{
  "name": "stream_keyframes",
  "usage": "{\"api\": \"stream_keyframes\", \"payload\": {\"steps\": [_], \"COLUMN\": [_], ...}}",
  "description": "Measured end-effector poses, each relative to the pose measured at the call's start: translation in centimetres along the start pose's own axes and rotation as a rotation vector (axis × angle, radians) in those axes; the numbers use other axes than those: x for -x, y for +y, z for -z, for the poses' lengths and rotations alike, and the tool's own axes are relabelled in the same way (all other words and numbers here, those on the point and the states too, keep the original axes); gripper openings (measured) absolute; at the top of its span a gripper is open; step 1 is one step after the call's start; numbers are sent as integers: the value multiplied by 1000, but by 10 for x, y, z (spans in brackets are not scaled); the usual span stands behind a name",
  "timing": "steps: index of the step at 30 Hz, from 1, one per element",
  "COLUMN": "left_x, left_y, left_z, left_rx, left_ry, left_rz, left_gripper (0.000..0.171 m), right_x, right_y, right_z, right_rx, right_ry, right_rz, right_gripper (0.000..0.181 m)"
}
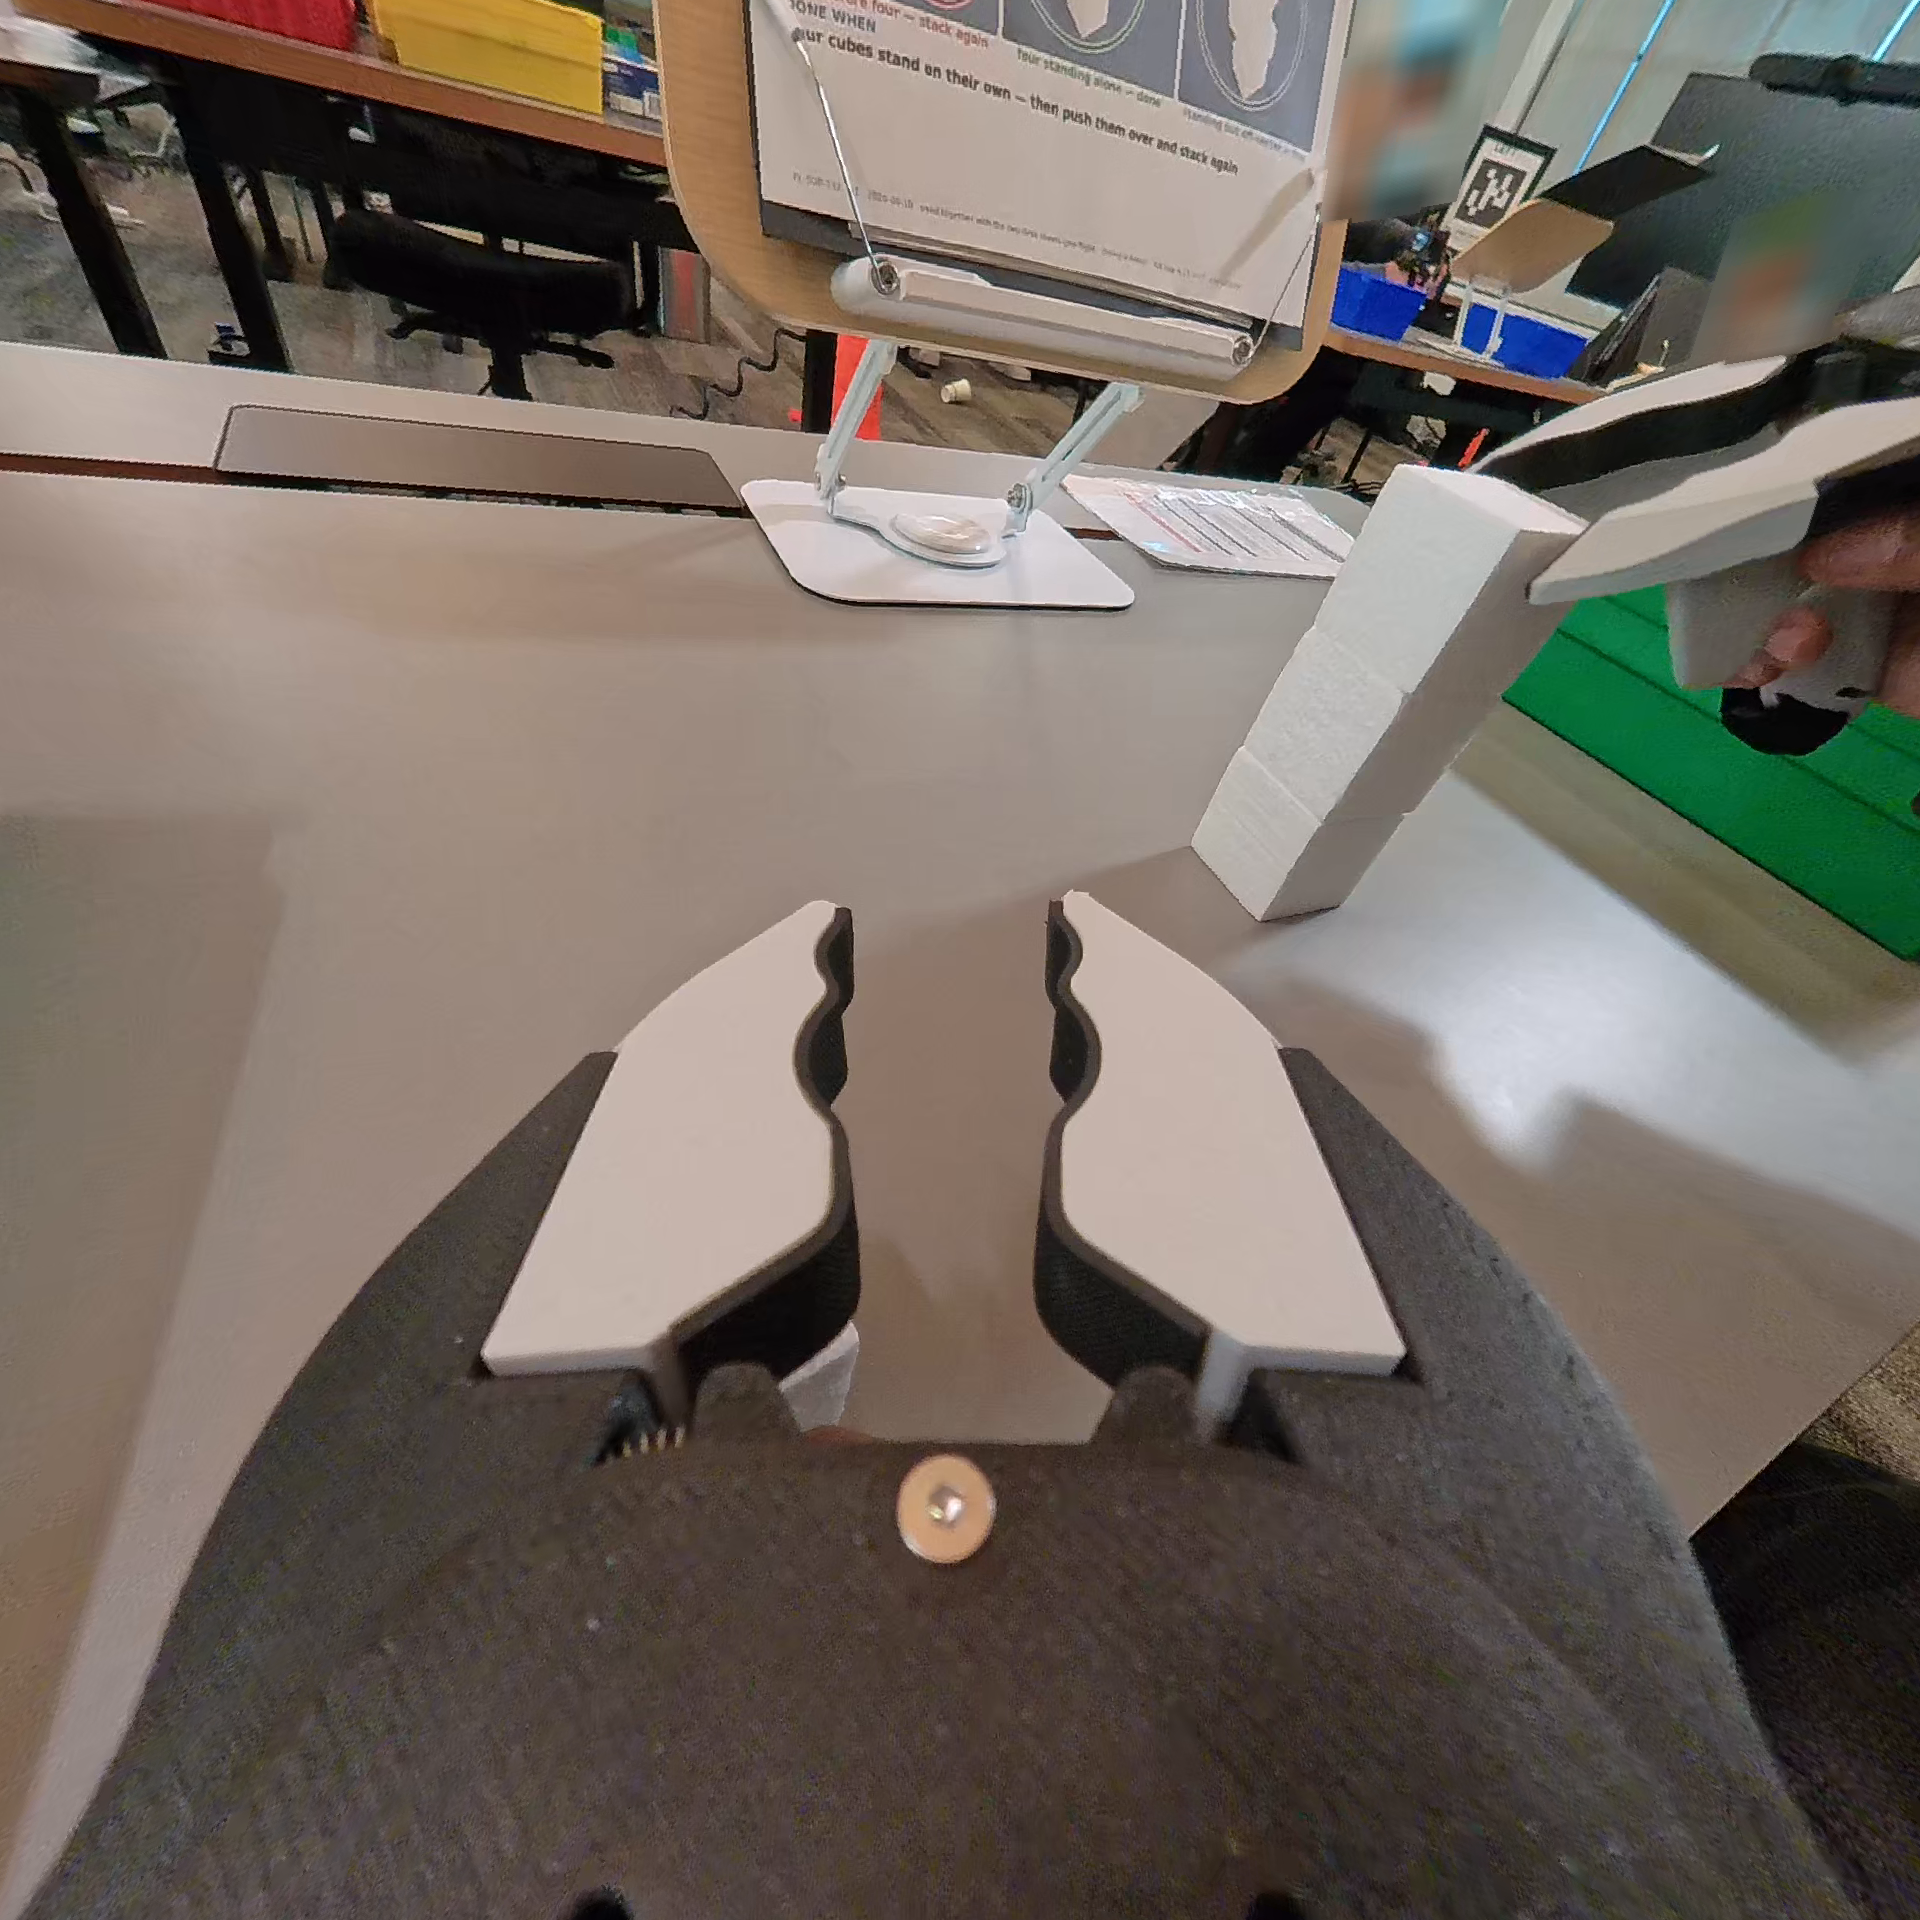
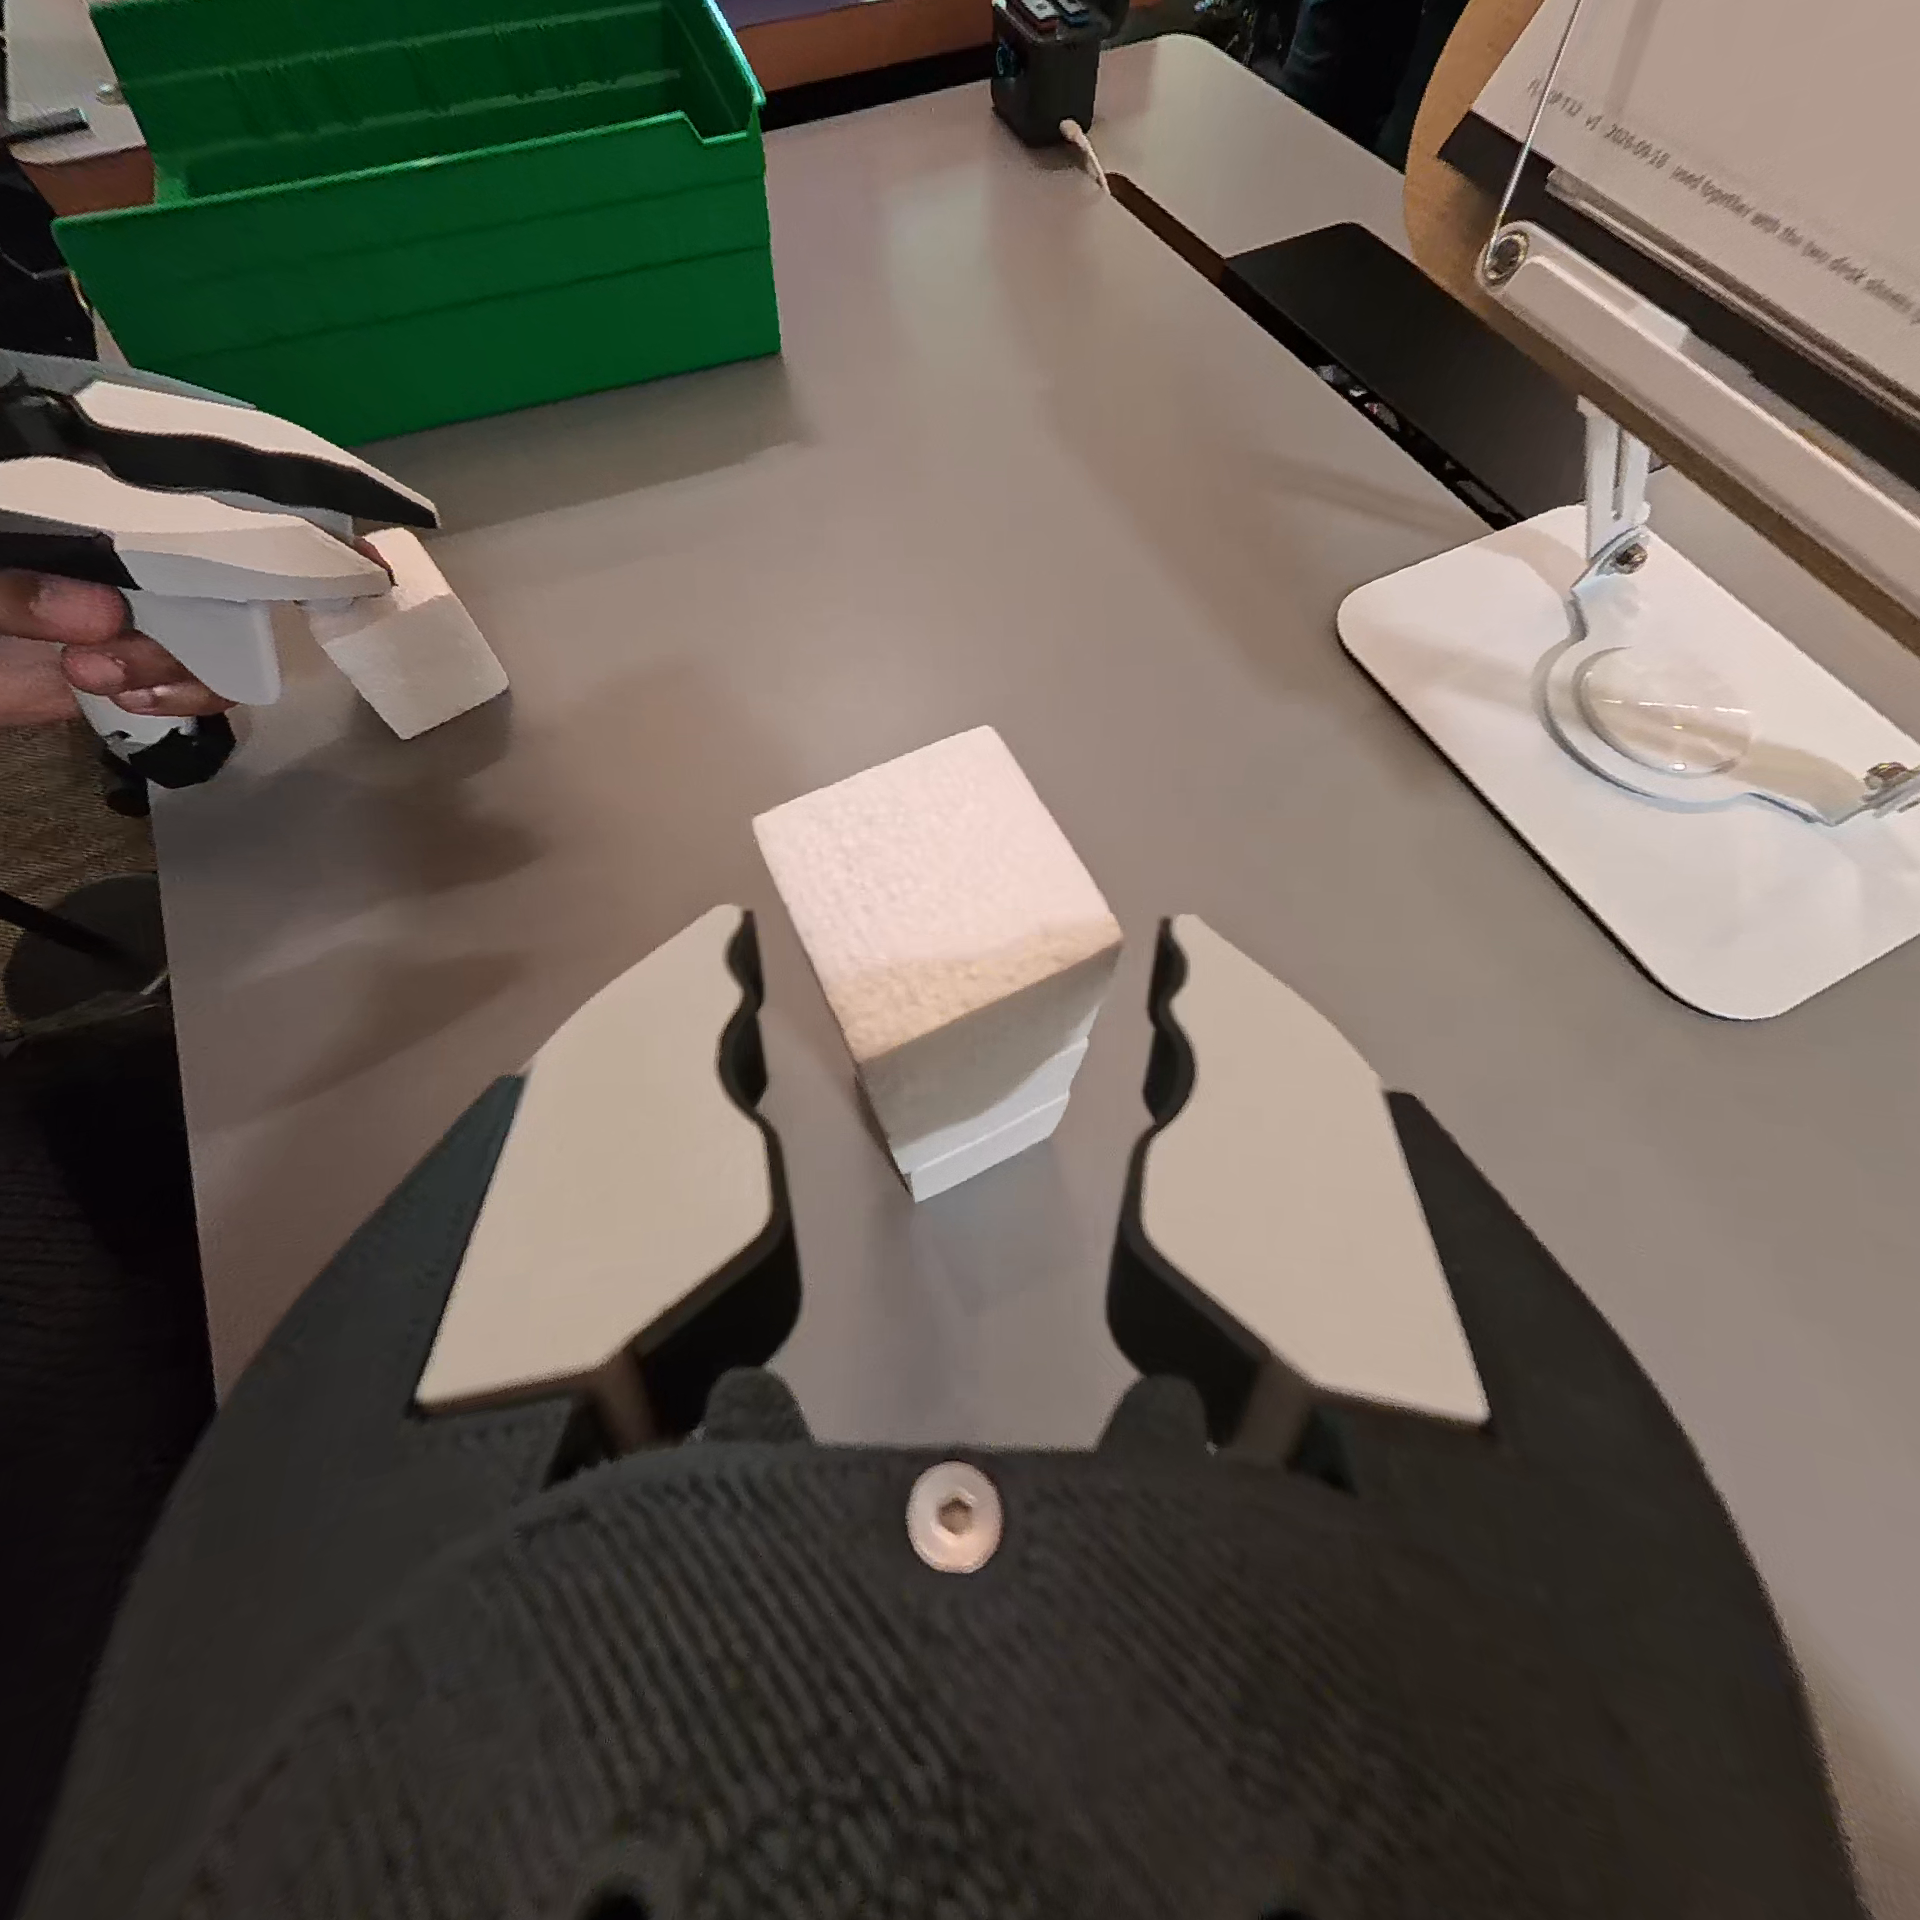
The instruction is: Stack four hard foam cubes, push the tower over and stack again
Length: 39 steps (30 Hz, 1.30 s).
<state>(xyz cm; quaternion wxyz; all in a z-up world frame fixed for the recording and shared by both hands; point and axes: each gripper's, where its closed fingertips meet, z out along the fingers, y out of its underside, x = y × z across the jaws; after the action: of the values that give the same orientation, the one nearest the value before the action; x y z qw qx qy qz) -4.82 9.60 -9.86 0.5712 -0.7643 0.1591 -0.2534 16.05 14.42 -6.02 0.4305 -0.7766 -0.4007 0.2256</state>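
Observation:
A stack of three white foam cubes (image 1: 1340, 707) stands on the grey table (image 1: 623, 727). My right gripper (image 2: 956, 923) is open, with its jaws on either side of the top cube (image 2: 925, 883) and a gap on each side. It also shows in the left wrist view (image 1: 1509, 532), at the top of the stack. My left gripper (image 1: 951, 909) is open and empty, low over the table. In the right wrist view it (image 2: 407, 545) hovers just over a lone foam cube (image 2: 421, 649) that lies on the table, left of the stack.
A green plastic bin (image 2: 416, 260) stands behind the lone cube. A document stand with a white base plate (image 2: 1621, 748) is to the right of the stack. A small black device (image 2: 1044, 83) sits at the far end. The table edge (image 2: 177, 935) runs close to the left gripper. The lone foam cube (image 2: 421, 649) lies around 7 cm away from my left fingertips.

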Motion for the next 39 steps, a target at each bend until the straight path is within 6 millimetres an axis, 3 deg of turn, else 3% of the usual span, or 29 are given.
{"api": "stream_keyframes", "payload": {"steps": [4,8,11,13,15,17,20,23,27,31,33,35,39], "left_x": [1,3,25,54,93,117,123,117,114,115,113,111,110], "left_y": [-1,-7,-31,-51,-55,-48,-48,-44,-39,-40,-38,-31,-35], "left_z": [0,3,13,28,42,48,52,46,39,41,38,33,35], "left_rx": [-4,-34,-122,-215,-248,-204,-192,-178,-154,-161,-147,-111,-130], "left_ry": [-2,-21,-116,-225,-361,-429,-457,-443,-420,-423,-399,-388,-407], "left_rz": [2,-9,-94,-152,-126,-62,-76,-114,-108,-114,-108,-114,-152], "left_gripper": [36,35,36,35,34,31,29,29,33,34,34,36,35], "right_x": [0,5,31,64,106,144,177,199,203,213,219,218,201], "right_y": [-4,-25,-54,-70,-76,-65,-39,-34,-18,-9,-8,-14,-46], "right_z": [4,16,23,17,-3,-35,-83,-116,-164,-196,-204,-202,-166], "right_rx": [-5,-96,-185,-251,-298,-261,-150,-127,-5,46,70,73,2], "right_ry": [20,25,9,-51,-167,-271,-351,-428,-399,-402,-418,-402,-366], "right_rz": [24,24,69,97,90,94,118,63,110,159,186,209,239], "right_gripper": [83,81,79,79,80,83,84,83,83,83,64,55,55]}}
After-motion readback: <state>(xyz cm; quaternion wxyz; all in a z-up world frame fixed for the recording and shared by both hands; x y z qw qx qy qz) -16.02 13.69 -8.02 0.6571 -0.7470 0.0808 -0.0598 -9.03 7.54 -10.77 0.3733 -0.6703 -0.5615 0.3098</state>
